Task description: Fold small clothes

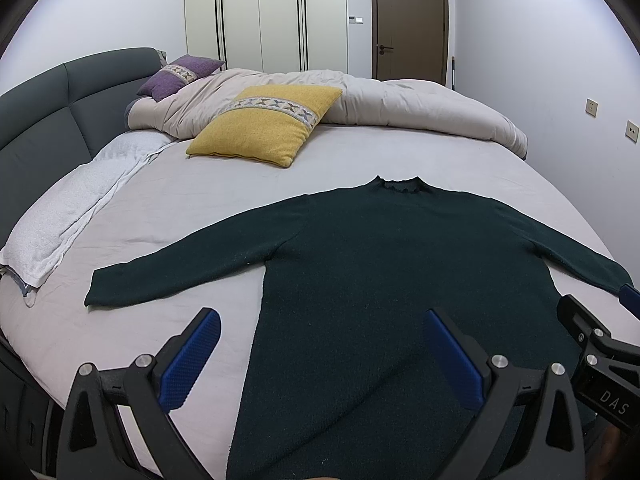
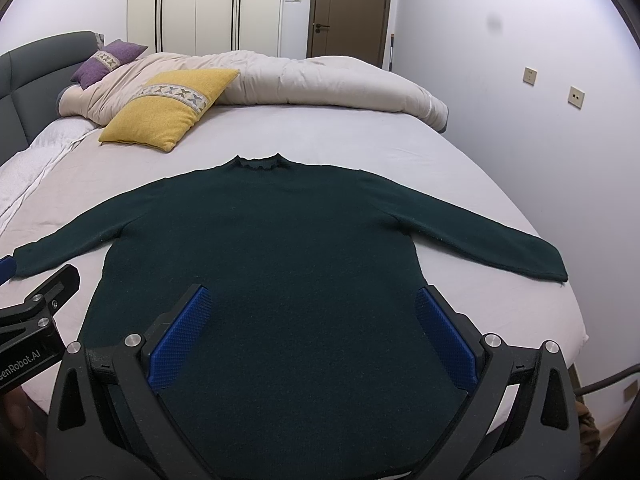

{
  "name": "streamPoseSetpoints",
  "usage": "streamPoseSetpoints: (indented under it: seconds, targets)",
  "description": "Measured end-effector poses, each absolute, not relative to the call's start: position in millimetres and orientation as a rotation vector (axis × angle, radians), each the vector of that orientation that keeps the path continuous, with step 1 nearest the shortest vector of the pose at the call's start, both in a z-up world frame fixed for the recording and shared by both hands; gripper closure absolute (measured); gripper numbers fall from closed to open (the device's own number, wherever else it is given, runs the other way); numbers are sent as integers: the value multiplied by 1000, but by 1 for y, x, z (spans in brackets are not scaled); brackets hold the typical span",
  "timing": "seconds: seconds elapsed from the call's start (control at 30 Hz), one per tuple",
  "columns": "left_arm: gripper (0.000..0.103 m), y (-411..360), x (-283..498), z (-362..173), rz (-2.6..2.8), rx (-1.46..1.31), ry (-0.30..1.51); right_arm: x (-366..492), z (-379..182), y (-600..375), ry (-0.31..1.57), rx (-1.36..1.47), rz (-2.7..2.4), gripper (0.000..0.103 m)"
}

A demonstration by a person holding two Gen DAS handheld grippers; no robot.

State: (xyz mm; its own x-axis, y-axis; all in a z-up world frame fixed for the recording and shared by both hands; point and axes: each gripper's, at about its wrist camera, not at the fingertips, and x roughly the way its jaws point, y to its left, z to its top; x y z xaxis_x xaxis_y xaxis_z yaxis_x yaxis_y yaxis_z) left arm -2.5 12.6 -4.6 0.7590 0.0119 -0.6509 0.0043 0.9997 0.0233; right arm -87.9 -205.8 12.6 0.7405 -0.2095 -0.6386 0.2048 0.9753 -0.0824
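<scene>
Left gripper (image 1: 320, 354) and right gripper (image 2: 312, 330): both spread wide, empty, over the hem. Dark green sweater (image 2: 280, 248) flat on bed sheet (image 2: 360, 136), sleeves outstretched, collar far. Bare sheet beyond; yellow pillow (image 2: 168, 110), duvet (image 2: 320, 80) behind.

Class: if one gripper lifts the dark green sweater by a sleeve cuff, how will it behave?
The dark green sweater lies flat and limp, so it would probably drape and trail. Its knit looks thick, so likely weighty, dragging on the bedsheet. The textured blue pads should grip without slipping.
</scene>
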Motion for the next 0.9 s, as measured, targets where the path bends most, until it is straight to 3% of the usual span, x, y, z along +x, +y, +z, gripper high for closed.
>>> streamPoseSetpoints:
  seconds: [0.9]
  targets:
    - [0,12,-4,-5,4,22,711,-87,2,-207,715,-9,-224,0]
